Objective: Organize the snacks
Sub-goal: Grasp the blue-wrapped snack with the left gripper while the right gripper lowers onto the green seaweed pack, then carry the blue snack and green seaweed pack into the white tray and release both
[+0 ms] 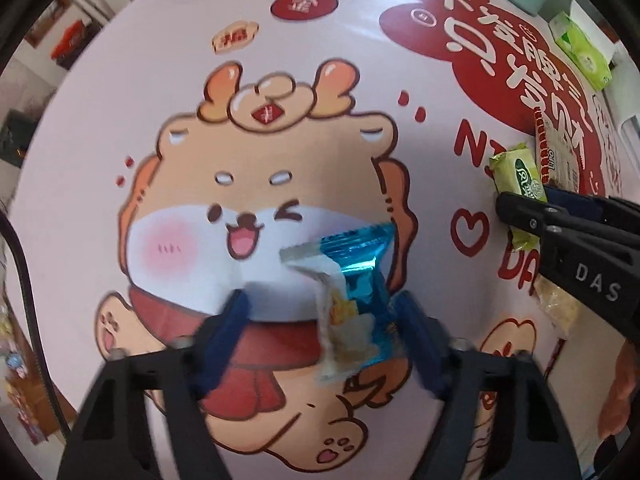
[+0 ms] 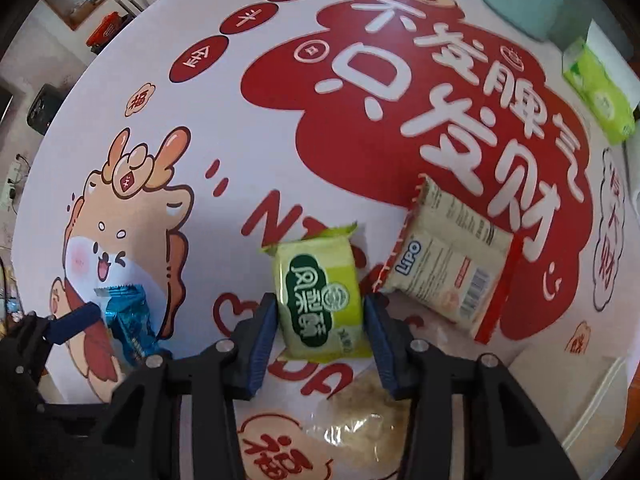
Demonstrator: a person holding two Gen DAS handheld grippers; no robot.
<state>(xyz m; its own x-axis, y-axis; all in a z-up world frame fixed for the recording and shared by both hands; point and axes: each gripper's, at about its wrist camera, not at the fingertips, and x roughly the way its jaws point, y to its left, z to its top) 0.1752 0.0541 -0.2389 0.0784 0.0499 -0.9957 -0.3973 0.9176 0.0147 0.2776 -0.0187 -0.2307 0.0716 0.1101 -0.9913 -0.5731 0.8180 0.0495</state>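
cartoon tablecloth bears lipo packet beside right claw clamping green pastry; left claw apart around blue candy.

the right tool clamps a green snack pack beside a lipo packet on the printed table.

Your left gripper and right gripper were matte black frames with triangular cut-outs and silver screws at the joints. Each carried two fingers faced with ribbed blue pads. White letters "DAS" marked the right gripper's side.
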